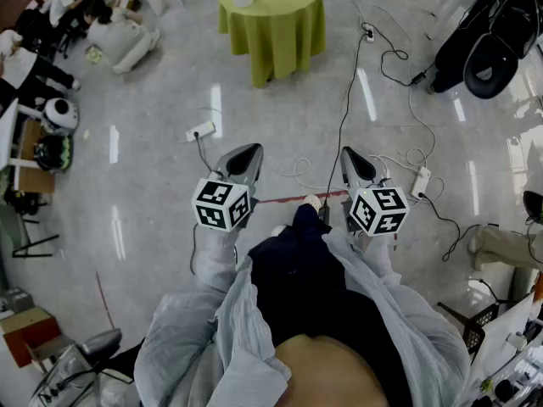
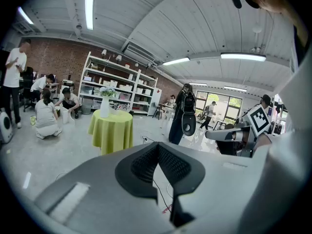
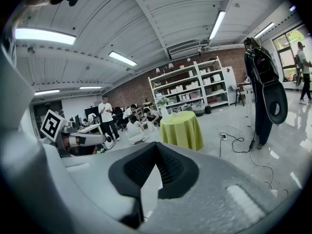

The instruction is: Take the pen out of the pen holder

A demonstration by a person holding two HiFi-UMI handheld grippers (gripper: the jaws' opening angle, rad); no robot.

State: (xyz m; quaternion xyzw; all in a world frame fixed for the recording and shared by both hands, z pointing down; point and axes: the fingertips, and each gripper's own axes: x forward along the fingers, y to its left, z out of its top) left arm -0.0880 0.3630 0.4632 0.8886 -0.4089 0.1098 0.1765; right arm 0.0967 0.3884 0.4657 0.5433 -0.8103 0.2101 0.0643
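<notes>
Finding 1, task item. No view shows the pen or the pen holder clearly enough to identify. The only likely site is the round table (image 1: pixel 271 32) at 12 o'clock in the head view, well apart from the person. A white vase (image 2: pixel 104 106) with flowers stands on its yellow-green cloth. What else is on the top is too small to tell.

Finding 2, tools. The left gripper (image 1: pixel 249 151) and the right gripper (image 1: pixel 350 154) are held side by side in front of the body, both aimed toward the table and tipped slightly downward. In each gripper view the fingertips meet at the front with nothing between them. Both are closed and empty.

Finding 3, floor. Cables (image 1: pixel 344 117) run from 12 to 3 o'clock across the path to the table. A power strip (image 1: pixel 200 131) lies at 11 o'clock.

Assessment of hazards:
- Approach: the cables lie directly on the route, so a snagged foot is the main risk.
- At the table: the vase looks top-heavy, and a gripper swung wide could knock it over.
- The draped cloth could drag if it is brushed, shifting whatever stands on it.
- The closed jaws must be opened before contact, or they will push the pen rather than take it.
- A pull off the vertical would probably tip a light holder.
</notes>
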